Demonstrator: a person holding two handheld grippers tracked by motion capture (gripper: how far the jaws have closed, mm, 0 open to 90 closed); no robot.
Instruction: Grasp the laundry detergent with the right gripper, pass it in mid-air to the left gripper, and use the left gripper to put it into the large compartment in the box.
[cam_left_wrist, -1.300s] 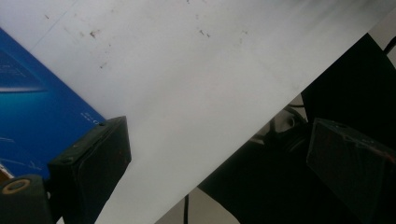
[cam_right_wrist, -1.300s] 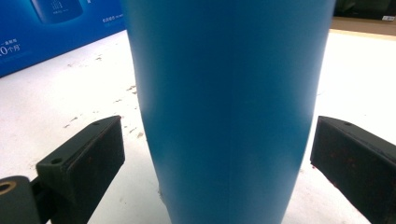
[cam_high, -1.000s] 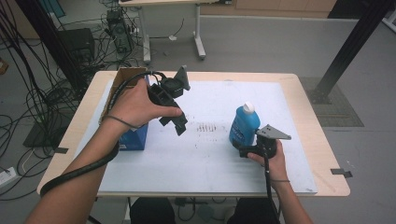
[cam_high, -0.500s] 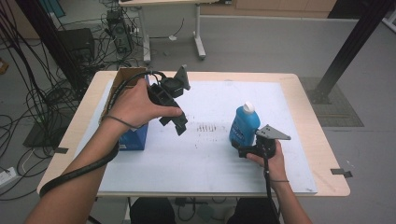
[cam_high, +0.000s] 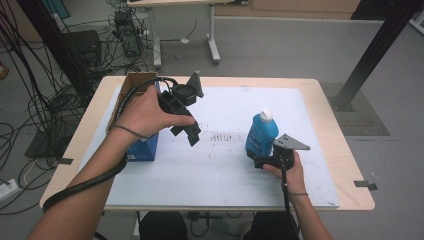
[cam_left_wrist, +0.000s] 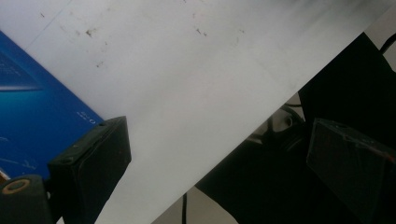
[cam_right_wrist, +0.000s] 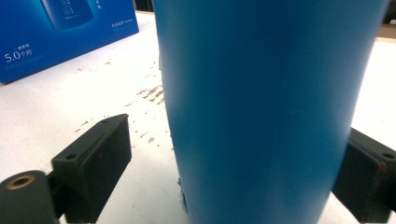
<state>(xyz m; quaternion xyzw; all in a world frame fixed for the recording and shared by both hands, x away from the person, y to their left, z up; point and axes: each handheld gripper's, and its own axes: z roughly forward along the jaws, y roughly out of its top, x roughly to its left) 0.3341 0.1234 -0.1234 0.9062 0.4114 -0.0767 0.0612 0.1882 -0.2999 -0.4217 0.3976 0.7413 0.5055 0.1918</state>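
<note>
The blue bottle (cam_high: 261, 134) stands upright with its white cap (cam_high: 266, 115) on, right of the middle of the white sheet (cam_high: 225, 170) that covers the bench (cam_high: 345, 165). In the right gripper view its plain blue wall (cam_right_wrist: 266, 107) rises between the two black jaws; no label or writing shows on the side that faces this camera. The right gripper (cam_high: 260, 159) sits low at the bottle's foot, held level by the right hand (cam_high: 290, 172). Its jaws have just been closing with the bottle between them. The right jaw lies at the bottle's edge, while a clear strip of white sheet shows between the left jaw and the bottle, so the grip is not yet clamped.

Just left of the bottle a patch of dark specks (cam_high: 222, 136) marks the sheet.

Farther left a blue carton (cam_high: 145, 147) stands at the sheet's edge, with an open brown cardboard box (cam_high: 131, 90) behind it. In the right gripper view the carton (cam_right_wrist: 56, 32) bears white print, of which "5.0" followed by small characters can be read; the rest is too small to read.

The left hand (cam_high: 147, 112) holds the left gripper (cam_high: 192, 135) raised above the sheet beside the carton, pointing down, jaws spread wide and empty.
</note>
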